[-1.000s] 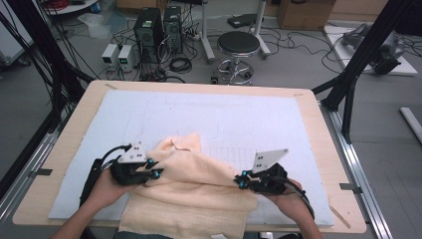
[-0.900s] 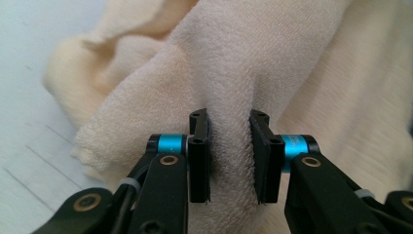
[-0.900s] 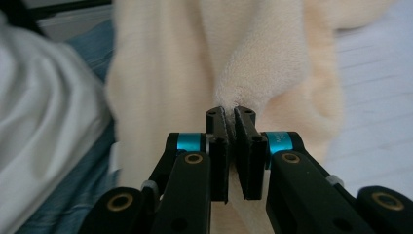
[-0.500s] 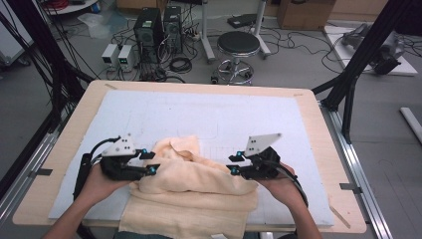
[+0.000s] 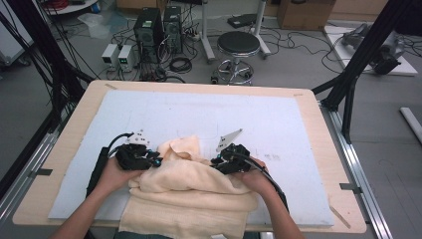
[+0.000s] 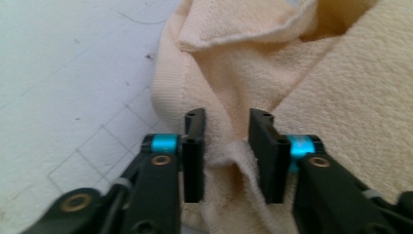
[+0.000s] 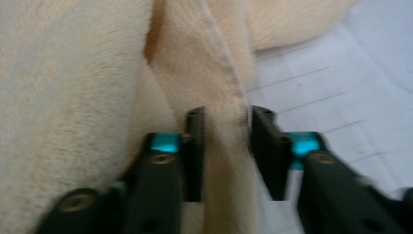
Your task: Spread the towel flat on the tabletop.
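A pale cream-yellow terry towel (image 5: 191, 186) lies on a white, faintly grid-lined mat (image 5: 278, 119) over a light wooden tabletop (image 5: 323, 134), beside the 2 black handheld grippers, left (image 5: 158, 162) and right (image 5: 213, 162), with turquoise jaw accents.

The towel (image 5: 189, 191) lies bunched on the mat (image 5: 278, 124) at the counter's (image 5: 318, 107) near edge, its front hanging over that edge; the left tool (image 5: 158, 162) sits at the towel's left side, the right tool (image 5: 214, 163) at its right; a stool (image 5: 239, 45) stands on the floor behind the counter.
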The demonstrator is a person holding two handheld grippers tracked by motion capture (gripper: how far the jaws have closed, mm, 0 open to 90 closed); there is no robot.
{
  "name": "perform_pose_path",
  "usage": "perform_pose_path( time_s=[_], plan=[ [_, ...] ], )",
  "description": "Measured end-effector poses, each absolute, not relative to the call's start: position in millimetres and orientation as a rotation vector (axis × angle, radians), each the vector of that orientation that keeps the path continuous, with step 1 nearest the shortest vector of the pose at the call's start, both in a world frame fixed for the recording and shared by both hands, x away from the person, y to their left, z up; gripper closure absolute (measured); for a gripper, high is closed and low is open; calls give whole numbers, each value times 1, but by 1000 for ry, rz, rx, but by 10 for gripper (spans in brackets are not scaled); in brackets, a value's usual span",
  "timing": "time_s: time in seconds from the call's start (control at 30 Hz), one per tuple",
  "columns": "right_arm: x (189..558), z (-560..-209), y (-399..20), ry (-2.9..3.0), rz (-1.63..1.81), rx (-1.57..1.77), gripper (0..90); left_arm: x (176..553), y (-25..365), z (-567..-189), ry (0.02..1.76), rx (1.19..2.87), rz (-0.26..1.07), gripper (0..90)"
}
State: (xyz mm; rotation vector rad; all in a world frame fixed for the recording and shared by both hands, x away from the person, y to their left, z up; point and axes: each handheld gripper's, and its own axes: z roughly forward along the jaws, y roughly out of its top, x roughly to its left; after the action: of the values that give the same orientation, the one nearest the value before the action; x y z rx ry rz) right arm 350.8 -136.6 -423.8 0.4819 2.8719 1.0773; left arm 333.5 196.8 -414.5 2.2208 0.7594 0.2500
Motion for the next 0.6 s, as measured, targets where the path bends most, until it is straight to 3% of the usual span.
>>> perform_pose_path(
  time_s=[0.17, 0.37, 0.6],
  plan=[
    [343, -405, -151, 2789, 1087, 465, 861, 332, 196, -405, 770, 2179, 318, 804],
    [330, -379, -213, 2617, 1067, 657, 862, 336, 189, -395, 795, 2099, 436, 803],
    [314, -401, -246, 2674, 927, 752, 849, 340, 183, -409, 816, 2185, 368, 723]
  ],
)
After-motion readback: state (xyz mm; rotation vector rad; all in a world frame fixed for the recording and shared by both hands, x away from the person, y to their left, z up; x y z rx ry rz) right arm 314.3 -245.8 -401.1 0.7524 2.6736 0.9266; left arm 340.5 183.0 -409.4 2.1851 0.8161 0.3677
